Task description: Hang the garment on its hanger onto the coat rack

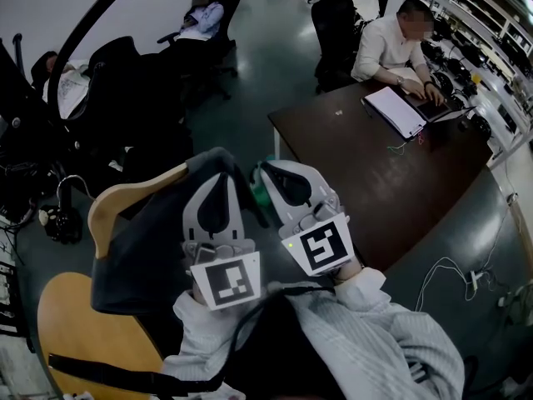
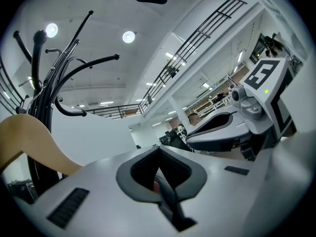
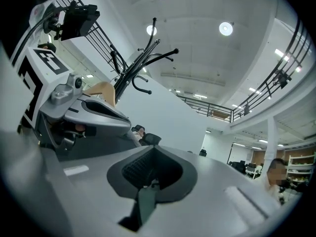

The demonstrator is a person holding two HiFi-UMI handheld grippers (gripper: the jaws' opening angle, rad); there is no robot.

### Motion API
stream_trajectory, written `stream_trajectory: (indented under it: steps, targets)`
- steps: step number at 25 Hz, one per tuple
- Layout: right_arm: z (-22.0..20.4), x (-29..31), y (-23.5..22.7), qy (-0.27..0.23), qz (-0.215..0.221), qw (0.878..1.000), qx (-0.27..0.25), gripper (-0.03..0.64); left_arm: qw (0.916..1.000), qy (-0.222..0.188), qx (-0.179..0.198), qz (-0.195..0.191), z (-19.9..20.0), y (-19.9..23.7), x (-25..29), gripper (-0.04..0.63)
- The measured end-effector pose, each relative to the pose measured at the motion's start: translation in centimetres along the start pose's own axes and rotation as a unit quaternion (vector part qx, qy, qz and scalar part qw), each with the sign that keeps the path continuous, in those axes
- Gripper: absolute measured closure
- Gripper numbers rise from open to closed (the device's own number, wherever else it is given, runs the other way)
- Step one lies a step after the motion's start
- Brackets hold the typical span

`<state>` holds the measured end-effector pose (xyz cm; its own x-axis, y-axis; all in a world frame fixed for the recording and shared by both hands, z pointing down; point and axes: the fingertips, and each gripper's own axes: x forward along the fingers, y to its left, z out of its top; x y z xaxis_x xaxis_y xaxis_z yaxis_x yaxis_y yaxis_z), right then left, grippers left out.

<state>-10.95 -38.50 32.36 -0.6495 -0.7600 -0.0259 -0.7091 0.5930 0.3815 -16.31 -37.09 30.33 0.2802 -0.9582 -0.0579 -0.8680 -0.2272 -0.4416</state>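
While two grippers [image 1: 221, 177] [image 1: 268, 173] sit closed, one garment [image 1: 141, 257] drapes one hanger [image 1: 125, 198].

– Where does the head view look from?

– From high above the person, facing steeply down. The left gripper [image 1: 219, 182] and right gripper [image 1: 268, 173] sit close under the lens. The brown table [image 1: 391, 173] and the floor [image 1: 275, 57] lie farther off.

– And the two gripper views?

– Each sits low behind its own jaws, very near them, and looks out along them. The wide lens takes in a lot of ceiling [image 2: 163, 38].

– What do they share?

– The coat rack [image 2: 42, 83]. It is near, at the left edge, in the left gripper view, and smaller and farther off in the right gripper view. Each also catches the other gripper beside it. The tan hanger [image 1: 125, 198] shows in all three views.
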Motion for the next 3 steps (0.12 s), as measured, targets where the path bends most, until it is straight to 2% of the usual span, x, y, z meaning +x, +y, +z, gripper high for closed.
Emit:
stream_trajectory:
  steps: [3]
  targets:
    - [-0.05, -0.07, 0.20, 0.000, 0.003, 1.000, -0.001, 0.615, 1.0000, 0.003, 0.000, -0.001, -0.08, -0.09, -0.11, 0.589]
